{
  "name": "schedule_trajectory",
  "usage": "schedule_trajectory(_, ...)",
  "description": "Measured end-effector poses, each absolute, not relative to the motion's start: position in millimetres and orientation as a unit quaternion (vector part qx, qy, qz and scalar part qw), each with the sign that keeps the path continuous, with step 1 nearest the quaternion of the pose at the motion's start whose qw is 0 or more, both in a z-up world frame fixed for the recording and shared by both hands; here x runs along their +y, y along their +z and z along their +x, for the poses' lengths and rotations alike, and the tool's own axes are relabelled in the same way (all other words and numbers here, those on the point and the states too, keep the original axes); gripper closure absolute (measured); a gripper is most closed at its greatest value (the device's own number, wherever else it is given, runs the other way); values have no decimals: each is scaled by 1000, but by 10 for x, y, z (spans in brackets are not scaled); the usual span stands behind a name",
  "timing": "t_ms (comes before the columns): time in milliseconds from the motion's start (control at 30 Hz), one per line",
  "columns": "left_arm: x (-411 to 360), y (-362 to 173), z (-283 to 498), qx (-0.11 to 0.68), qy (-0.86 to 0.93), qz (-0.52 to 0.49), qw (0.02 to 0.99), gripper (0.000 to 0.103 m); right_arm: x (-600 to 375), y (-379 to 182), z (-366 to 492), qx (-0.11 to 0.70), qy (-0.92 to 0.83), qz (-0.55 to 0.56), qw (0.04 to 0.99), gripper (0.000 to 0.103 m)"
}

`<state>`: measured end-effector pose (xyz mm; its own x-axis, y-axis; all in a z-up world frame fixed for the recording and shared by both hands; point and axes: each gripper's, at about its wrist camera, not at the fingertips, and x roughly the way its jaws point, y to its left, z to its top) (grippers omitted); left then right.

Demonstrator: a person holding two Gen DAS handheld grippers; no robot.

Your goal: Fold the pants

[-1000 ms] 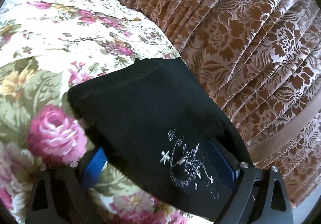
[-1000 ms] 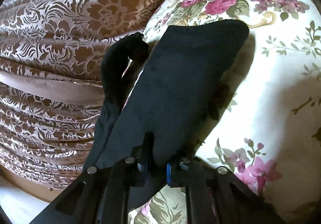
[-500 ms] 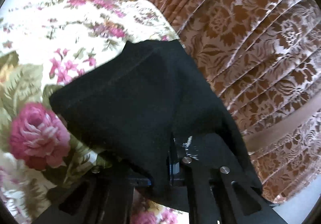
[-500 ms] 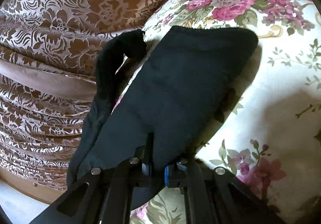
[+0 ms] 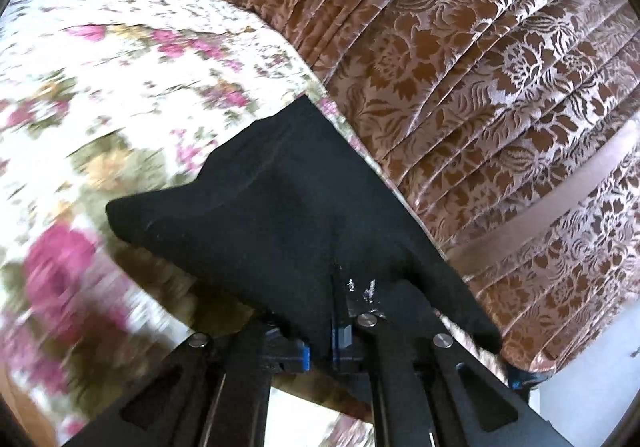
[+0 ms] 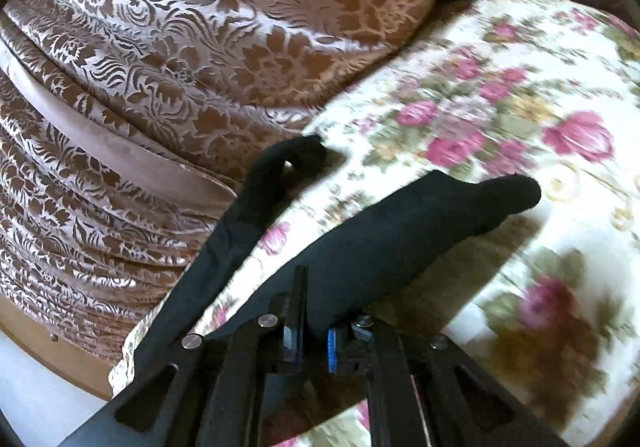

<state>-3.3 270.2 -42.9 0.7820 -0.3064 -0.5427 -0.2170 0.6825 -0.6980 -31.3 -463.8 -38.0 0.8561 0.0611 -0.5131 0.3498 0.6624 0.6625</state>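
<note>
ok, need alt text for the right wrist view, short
The right gripper is shut on a fold of the black pants, lifting the cloth so it casts a shadow on the floral bedspread. A narrower black strip hangs to the left over the bed's edge. Brown patterned fabric fills the upper left.

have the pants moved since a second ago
Yes. The pants, clamped in the right gripper, have lifted off the floral cover; their far edge now hangs above it.
</note>
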Motion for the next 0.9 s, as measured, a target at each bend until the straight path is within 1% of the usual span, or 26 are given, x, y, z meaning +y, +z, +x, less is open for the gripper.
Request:
schedule_trajectory(133, 2671, -571, -327, 339, -11, -389, 856, 97, -4693, -624, -637, 277, -89, 436, 852, 96)
schedule_trajectory(200, 2604, -674, -336, 358, 1, -364, 860, 97, -4697, -798, -728, 287, -91, 448, 842, 96)
schedule_trajectory(300, 2506, -754, -326, 363, 11, -339, 868, 96, -4659, -990, -746, 305, -102, 436, 841, 95)
schedule_trajectory(367, 2489, -751, -329, 357, 17, -331, 873, 91, -4627, -949, -745, 305, -102, 409, 854, 92)
schedule_trajectory(400, 2501, -742, -326, 351, 16, -332, 875, 88, -4630, -926, -741, 307, -99, 405, 856, 83)
schedule_trajectory(433, 2518, -732, -327, 346, 18, -335, 876, 74, -4655, -895, -746, 301, -90, 409, 857, 75)
schedule_trajectory(467, 2552, -721, -332, 337, 23, -342, 877, 59, -4704, -848, -771, 287, -87, 414, 859, 74)
schedule_trajectory(500, 2586, -700, -314, 331, 28, -347, 877, 54, -4755, -814, -793, 277, -95, 415, 862, 74)
schedule_trajectory(533, 2627, -698, -309, 323, 34, -356, 876, 51, -4851, -781, -827, 263, -117, 416, 862, 74)
schedule_trajectory(633, 2732, -720, -219, 318, 51, -377, 868, 52, -5093, -807, -811, 260, -163, 430, 849, 74)
schedule_trajectory(667, 2754, -747, -172, 326, 61, -376, 865, 61, -5149, -836, -797, 260, -167, 439, 844, 74)
schedule_trajectory(700, 2754, -767, -138, 334, 67, -370, 864, 69, -5188, -865, -771, 260, -166, 447, 840, 77)
schedule_trajectory(733, 2751, -793, -107, 345, 71, -364, 862, 84, -5214, -872, -745, 262, -169, 446, 839, 85)
schedule_trajectory(767, 2743, -815, -83, 353, 69, -360, 861, 89, -5211, -856, -725, 267, -179, 434, 842, 87)
schedule_trajectory(833, 2728, -778, -112, 351, 68, -354, 864, 91, -5178, -814, -717, 274, -188, 415, 847, 91)
schedule_trajectory(900, 2743, -662, -184, 343, 59, -350, 870, 91, -5122, -724, -766, 268, -205, 396, 854, 92)
